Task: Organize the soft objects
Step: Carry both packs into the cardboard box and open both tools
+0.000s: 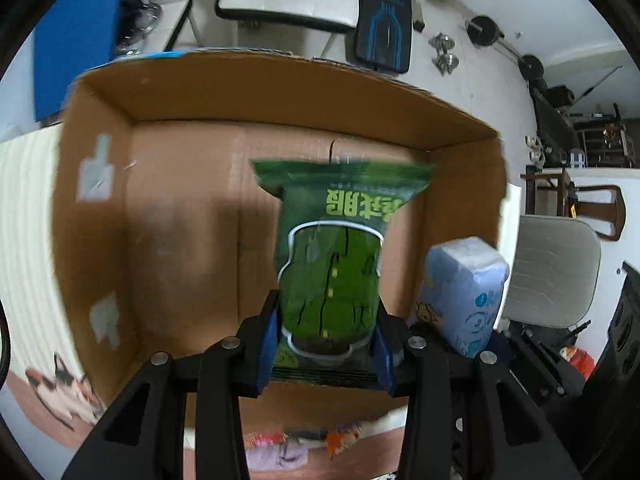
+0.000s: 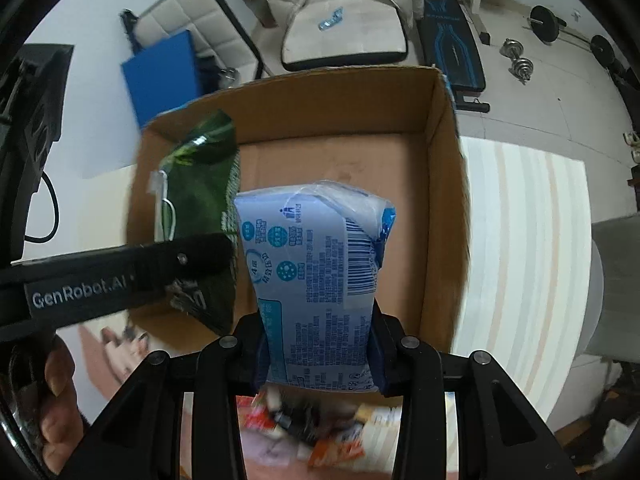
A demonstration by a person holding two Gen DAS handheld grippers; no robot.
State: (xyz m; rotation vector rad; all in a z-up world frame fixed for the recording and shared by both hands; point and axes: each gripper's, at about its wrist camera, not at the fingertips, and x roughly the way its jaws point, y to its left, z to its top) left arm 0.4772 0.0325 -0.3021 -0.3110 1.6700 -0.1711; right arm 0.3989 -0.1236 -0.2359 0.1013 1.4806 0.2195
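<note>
My left gripper [image 1: 326,346] is shut on a green snack packet [image 1: 334,256] and holds it above an open cardboard box [image 1: 184,220] whose bottom is bare. My right gripper [image 2: 320,354] is shut on a pale blue soft pack [image 2: 316,276] with printed text and a barcode, over the same cardboard box [image 2: 440,208]. In the left wrist view the blue pack [image 1: 464,292] hangs just right of the green packet. In the right wrist view the green packet [image 2: 200,184] and the left gripper's black body [image 2: 120,276] sit at the left, with a hand [image 2: 56,400] below.
The box stands on a pale striped mat [image 2: 524,248]. Several colourful packets [image 2: 332,440] lie blurred in front of the box. A blue mat [image 2: 164,76], cushions [image 2: 344,40], a dark bench [image 2: 452,48], dumbbells [image 2: 520,60] and a grey chair [image 1: 552,268] surround it.
</note>
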